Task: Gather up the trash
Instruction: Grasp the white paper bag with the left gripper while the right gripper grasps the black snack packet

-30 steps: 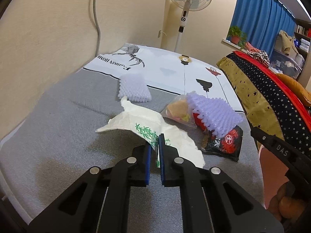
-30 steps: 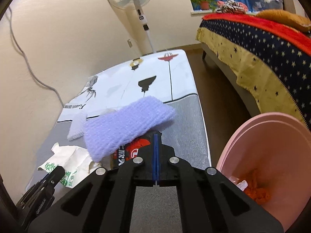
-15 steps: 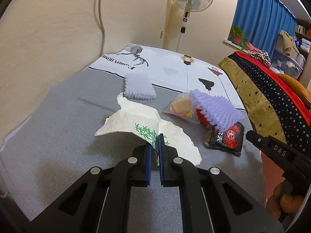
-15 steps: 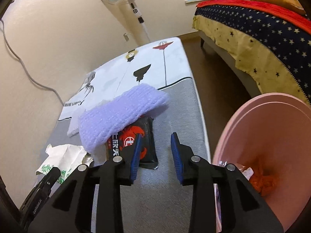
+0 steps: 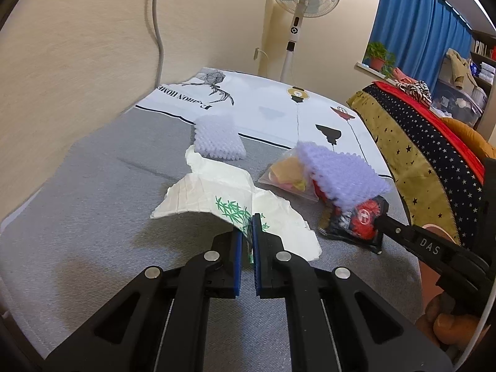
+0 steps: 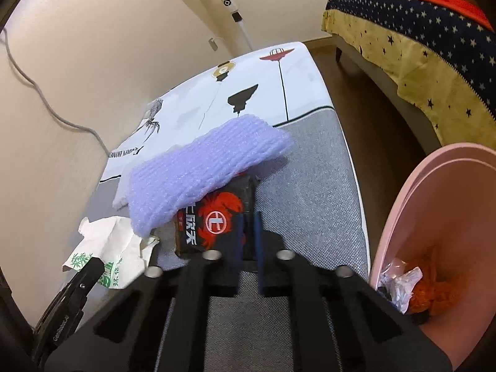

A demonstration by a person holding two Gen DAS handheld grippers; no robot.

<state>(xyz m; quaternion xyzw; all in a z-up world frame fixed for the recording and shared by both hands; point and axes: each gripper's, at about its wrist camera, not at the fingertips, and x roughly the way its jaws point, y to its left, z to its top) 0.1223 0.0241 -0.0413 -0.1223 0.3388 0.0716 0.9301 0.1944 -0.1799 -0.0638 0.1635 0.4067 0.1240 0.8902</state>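
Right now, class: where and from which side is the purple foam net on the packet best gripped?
The net's right end, as the right wrist sees it, overhangs the packet, clear of the table. Probably grip that end, coming from the right, one finger above, one below.

The tabletop point(image 5: 93, 217) wears a matt grey woven cloth with a fine rough weave, and farther off a smooth white printed sheet point(image 5: 263, 108). The white wrapper point(image 5: 210, 195) is creased, matt paper with green print. The lilac foam netting point(image 6: 201, 170) looks soft, knobbly and faintly shiny. The black snack packet point(image 6: 214, 217) is glossy film, and the clear bag point(image 5: 288, 173) is thin shiny plastic. The pink bin point(image 6: 434, 217) is smooth plastic. Each gripper is matt black plastic with blue pads and bright metal pins.
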